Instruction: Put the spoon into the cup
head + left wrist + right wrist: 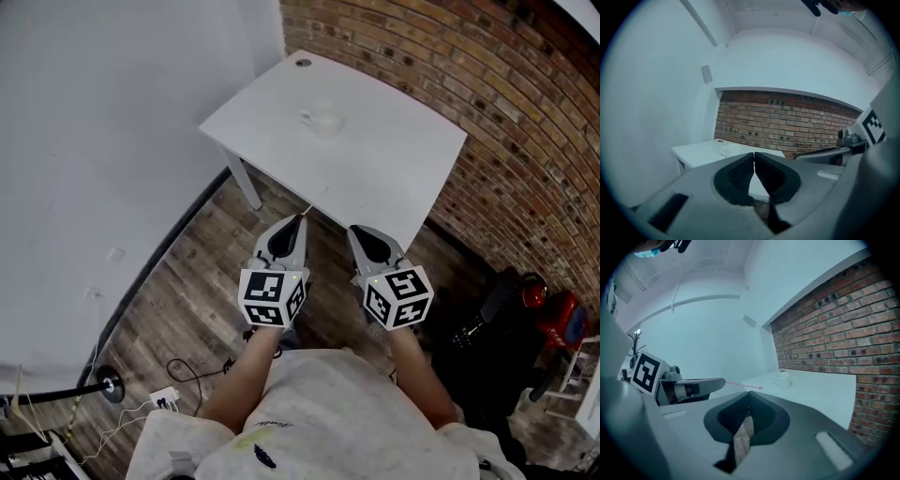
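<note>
A white cup (323,119) stands on the white table (384,169), toward its far left part; it also shows in the left gripper view (729,149) and the right gripper view (782,378). My left gripper (298,221) is shut on a thin pink spoon (743,385), which sticks out ahead of its tips with the small round end forward. In the head view the spoon (306,209) is only a faint line reaching the table's near edge. My right gripper (357,231) is shut with nothing in it. Both grippers hover over the floor, short of the table.
A brick wall (525,112) runs along the table's right and far sides, a white wall (112,112) along the left. A grommet hole (303,63) marks the table's far corner. Black and red gear (525,309) lies on the wooden floor at right, cables (159,398) at left.
</note>
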The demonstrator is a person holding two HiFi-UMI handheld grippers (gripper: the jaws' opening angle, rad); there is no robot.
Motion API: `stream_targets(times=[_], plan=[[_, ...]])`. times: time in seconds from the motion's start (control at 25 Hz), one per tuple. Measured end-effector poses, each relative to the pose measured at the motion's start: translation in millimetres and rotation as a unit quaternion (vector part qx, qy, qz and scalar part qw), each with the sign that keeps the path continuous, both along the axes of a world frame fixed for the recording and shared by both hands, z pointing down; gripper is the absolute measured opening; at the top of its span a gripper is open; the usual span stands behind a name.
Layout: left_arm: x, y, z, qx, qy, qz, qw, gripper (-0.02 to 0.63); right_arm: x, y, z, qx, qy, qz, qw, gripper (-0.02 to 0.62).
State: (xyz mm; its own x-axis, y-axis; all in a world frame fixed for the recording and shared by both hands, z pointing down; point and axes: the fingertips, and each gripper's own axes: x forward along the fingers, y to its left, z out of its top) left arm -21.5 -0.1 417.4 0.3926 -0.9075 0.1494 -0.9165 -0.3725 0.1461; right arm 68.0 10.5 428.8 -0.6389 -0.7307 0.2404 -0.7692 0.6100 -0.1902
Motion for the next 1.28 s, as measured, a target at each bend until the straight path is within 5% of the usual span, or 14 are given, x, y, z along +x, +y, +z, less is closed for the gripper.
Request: stream_targets(times=[0.8,1.28], plan=[[-99,-102,-5,-0.005,0.014,0.073,0.9973,0.005,-105,-95,-14,0.000,0.022,0.061,0.998,0.011],[-116,-124,-4,0.005,0.021,0.100,0.9947,0.003,-121,-115,-18,0.014,0.033,0.089,0.995,0.011]])
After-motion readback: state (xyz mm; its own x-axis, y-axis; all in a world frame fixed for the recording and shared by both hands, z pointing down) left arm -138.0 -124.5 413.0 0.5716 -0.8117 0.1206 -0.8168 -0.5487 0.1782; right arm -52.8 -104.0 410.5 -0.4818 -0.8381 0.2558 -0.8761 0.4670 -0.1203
